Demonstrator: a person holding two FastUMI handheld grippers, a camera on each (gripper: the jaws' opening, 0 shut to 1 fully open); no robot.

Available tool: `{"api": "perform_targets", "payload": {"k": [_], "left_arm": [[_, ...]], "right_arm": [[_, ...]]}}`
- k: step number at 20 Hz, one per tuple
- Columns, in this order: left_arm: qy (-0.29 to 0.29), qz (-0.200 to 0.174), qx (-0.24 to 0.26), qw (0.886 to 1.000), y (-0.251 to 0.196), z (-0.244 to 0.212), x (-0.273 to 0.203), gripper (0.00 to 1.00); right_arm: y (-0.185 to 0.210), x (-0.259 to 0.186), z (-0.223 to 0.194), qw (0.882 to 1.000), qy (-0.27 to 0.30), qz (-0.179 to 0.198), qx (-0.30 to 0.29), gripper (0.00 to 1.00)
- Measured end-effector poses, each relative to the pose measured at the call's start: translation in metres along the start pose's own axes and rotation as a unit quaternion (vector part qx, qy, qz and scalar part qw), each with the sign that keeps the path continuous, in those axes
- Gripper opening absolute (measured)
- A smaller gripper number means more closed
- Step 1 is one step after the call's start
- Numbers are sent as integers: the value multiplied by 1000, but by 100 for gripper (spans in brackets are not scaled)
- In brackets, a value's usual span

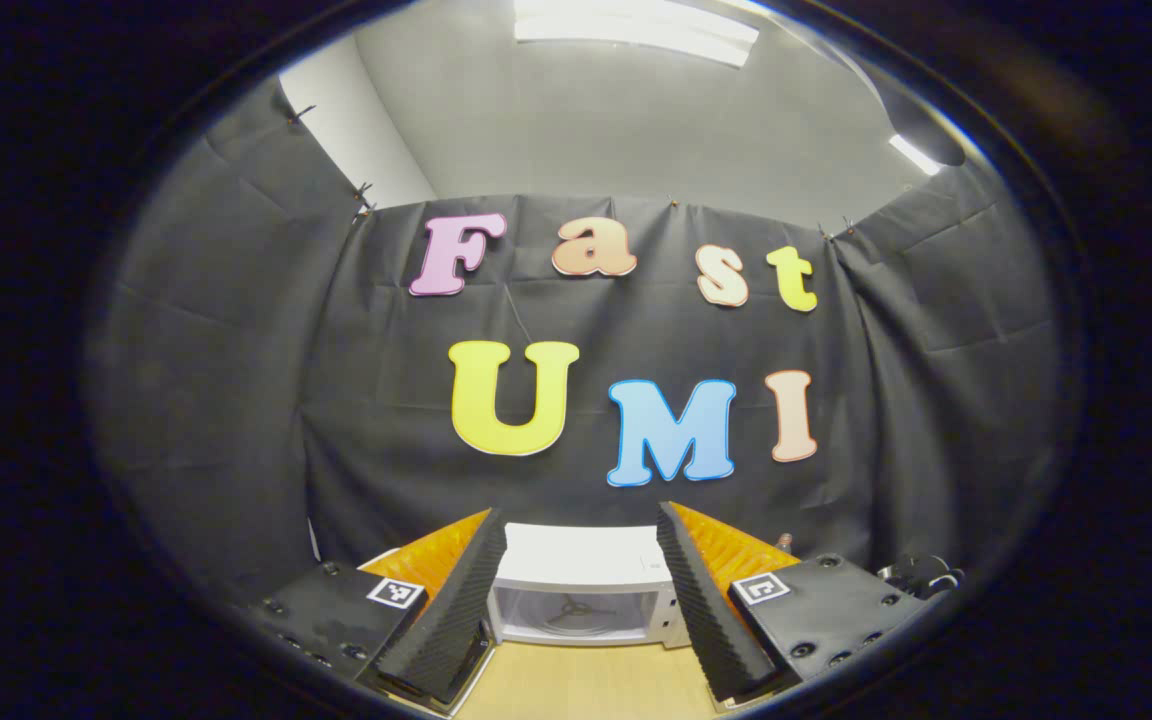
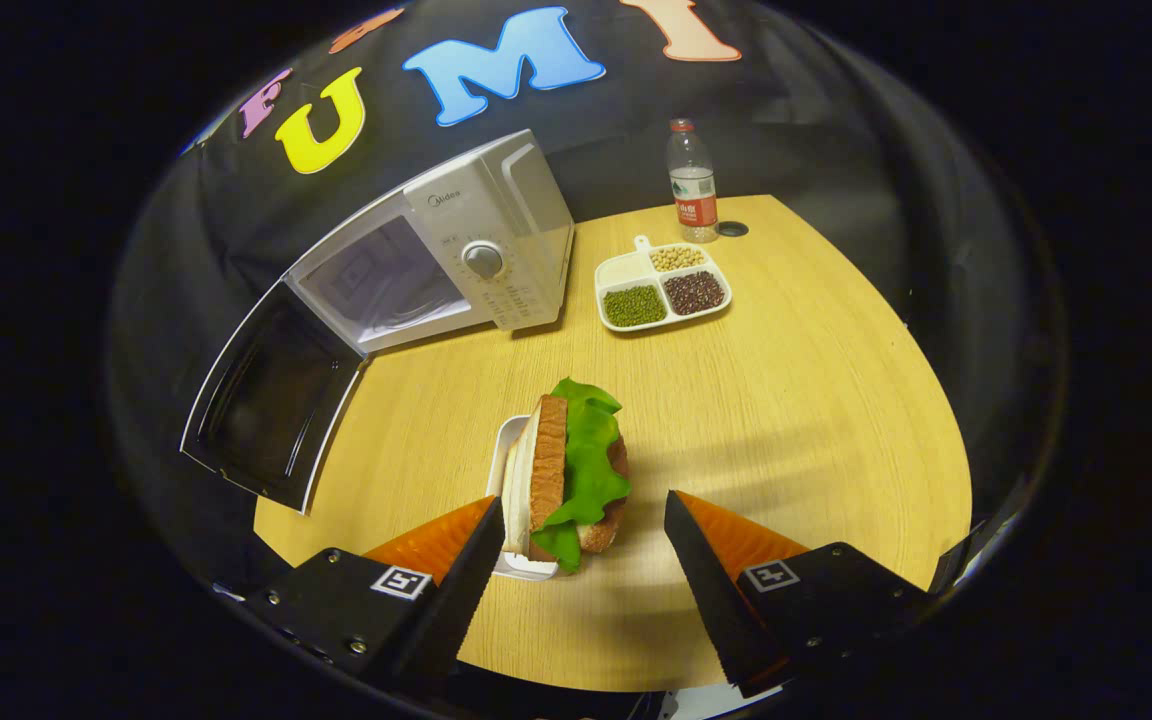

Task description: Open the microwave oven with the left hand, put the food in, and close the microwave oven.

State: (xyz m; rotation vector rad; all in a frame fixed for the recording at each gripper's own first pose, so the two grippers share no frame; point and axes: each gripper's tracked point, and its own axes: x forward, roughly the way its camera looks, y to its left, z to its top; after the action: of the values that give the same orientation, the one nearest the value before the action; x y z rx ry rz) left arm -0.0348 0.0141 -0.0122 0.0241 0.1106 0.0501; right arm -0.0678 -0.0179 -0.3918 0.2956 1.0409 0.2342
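The white microwave (image 2: 476,250) stands at the table's back left, its door (image 2: 276,400) swung wide open to the left. A sandwich (image 2: 576,465) with bread and green lettuce lies on a small white dish (image 2: 508,470) in front of it. My right gripper (image 2: 581,540) hovers open over the near end of the dish, one finger beside its left rim and the other well off to the right. In the left gripper view, my left gripper (image 1: 581,580) is open and holds nothing, and between its fingers I see the microwave (image 1: 581,590) with its cavity and turntable exposed.
A clear water bottle (image 2: 692,185) stands at the back of the wooden table (image 2: 786,400), with a small dark cap (image 2: 733,228) beside it. A white divided tray (image 2: 663,285) of beans sits just right of the microwave. The table's rounded edge runs near my right gripper.
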Motion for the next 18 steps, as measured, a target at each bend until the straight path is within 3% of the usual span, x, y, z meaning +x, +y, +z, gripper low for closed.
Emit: {"api": "perform_targets", "payload": {"k": [1,2,5,7,10,11,12,13,18], "left_arm": [[3,4,-3,1000,-2,-2,2,97],[8,9,-5,1000,-3,-2,3,97],[17,24,-8,1000,-5,-4,4,96],[18,35,-5,999,-6,-3,7,96],[18,42,5,999,-13,1,5,95],[18,42,2,999,-15,2,5,95],[19,40,-1,999,-16,3,5,95],[19,38,-3,999,-17,3,6,94],[17,10,-12,1000,-2,5,13,98]], "right_arm": [[-1,3,-2,1000,8,1,-2,90],[0,6,-4,1000,16,4,-2,97],[1,16,-9,999,38,18,4,76],[9,11,-9,997,43,50,30,74],[15,20,-6,996,36,73,28,25],[17,20,-4,996,34,75,21,16],[13,18,-2,997,26,71,29,16],[14,17,1,997,28,72,31,8],[34,-1,23,995,-16,78,57,8]]}}
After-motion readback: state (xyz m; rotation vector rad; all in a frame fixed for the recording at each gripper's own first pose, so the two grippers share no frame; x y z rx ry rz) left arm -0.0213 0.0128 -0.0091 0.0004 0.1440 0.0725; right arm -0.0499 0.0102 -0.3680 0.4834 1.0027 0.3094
